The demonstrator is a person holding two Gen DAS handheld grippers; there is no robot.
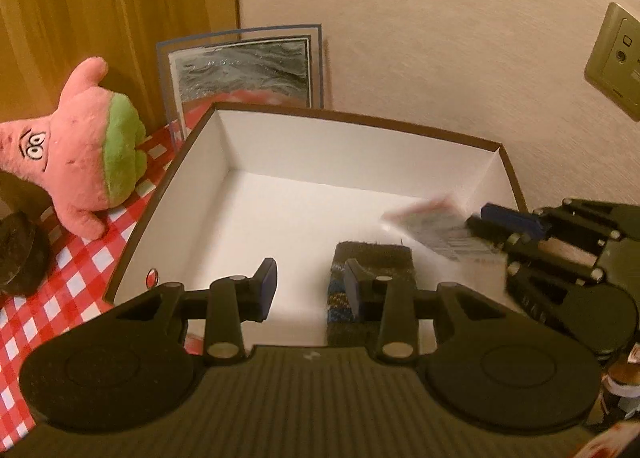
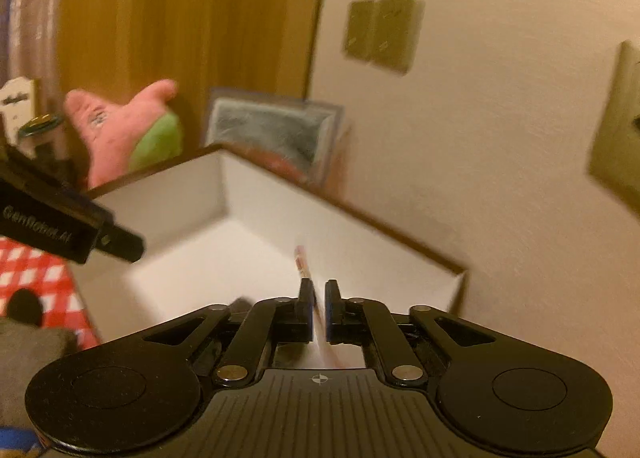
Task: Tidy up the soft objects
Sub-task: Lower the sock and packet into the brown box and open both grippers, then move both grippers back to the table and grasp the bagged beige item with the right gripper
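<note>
Box: white-lined, brown-rimmed cardboard box [image 1: 320,146] is set on red checked cloth [image 1: 80,270].
Sock: dark knitted sock [image 1: 372,258] lies inside.
Left gripper [image 1: 310,290]: released, empty.
Right gripper [image 2: 319,306]: parted around flat printed packet [image 1: 436,226]; contact cannot be told.

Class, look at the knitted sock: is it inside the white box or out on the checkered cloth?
Inside. The knitted sock lies on the floor of the white box, within its walls, under the open left gripper.
</note>
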